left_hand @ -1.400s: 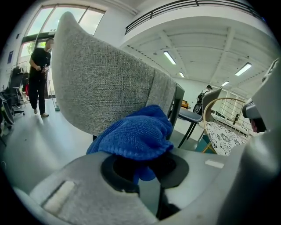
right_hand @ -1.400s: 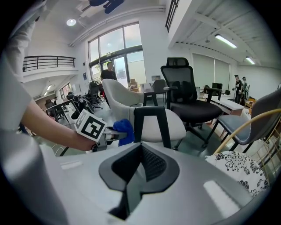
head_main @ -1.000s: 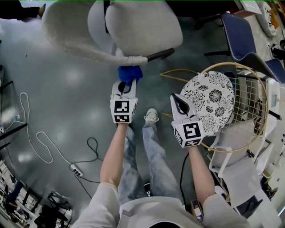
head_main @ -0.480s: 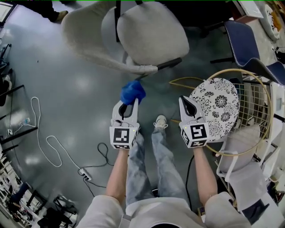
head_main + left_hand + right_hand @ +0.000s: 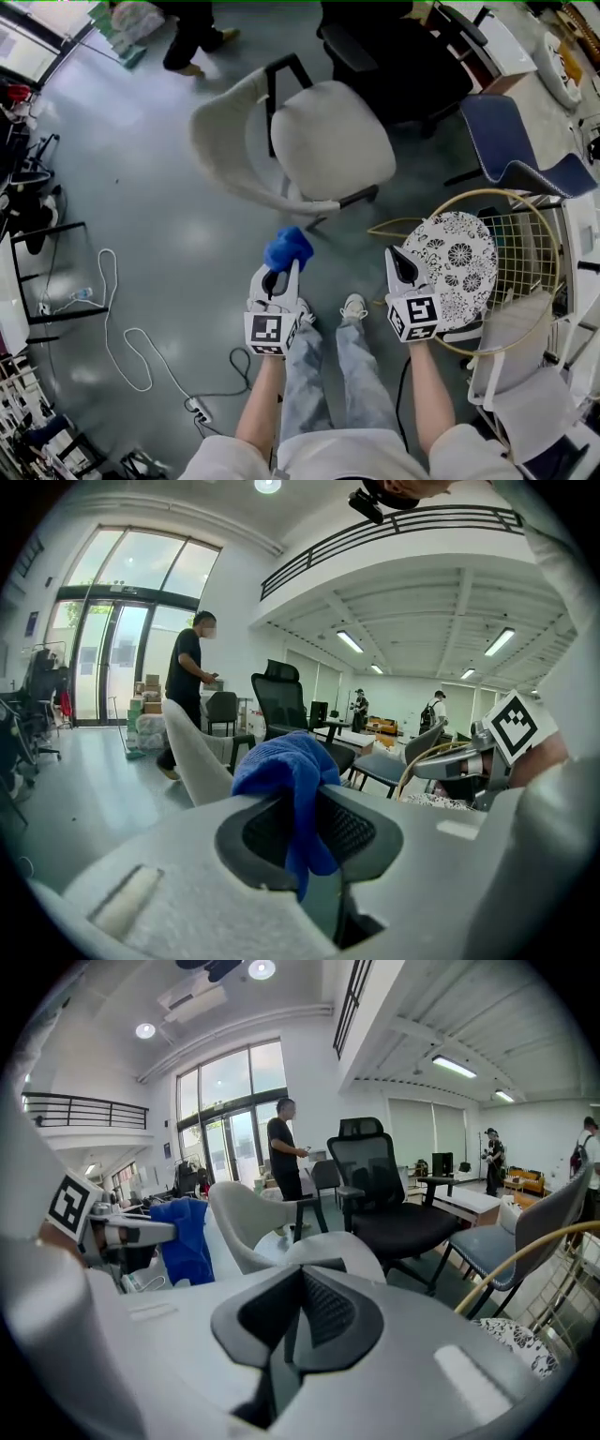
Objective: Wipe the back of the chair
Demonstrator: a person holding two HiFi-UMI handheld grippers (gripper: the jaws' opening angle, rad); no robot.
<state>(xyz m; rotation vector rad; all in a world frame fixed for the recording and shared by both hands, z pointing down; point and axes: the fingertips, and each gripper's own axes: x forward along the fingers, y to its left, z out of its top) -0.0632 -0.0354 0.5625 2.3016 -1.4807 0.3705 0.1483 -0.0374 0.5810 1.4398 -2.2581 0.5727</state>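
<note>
From the head view, you hold two grippers over the grey floor. Your left gripper pinches one blue cloth, which bunches up past its tips. Your right gripper points forward beside it, with the two well apart. One white chair stands ahead of the cloth without touching it. Its curved back is on the left side of the seat. Beyond it is one black chair, and to the right one blue chair. One round patterned seat in a gold wire frame sits just beside your right gripper. One white cable snakes across the floor at the left. One person stands at the top edge.

In the left gripper view, the two jaws clamp a fold of the cloth and the rest mounds above them. The white chair's back rises behind it, apart from the cloth. The standing person is behind that chair, and two more people are far off by a surface, too small to make out well.

In the right gripper view, the jaws are pressed together with nothing between them. The cloth hangs from your other gripper at the left, with the white, black and blue chairs ranged ahead.
</note>
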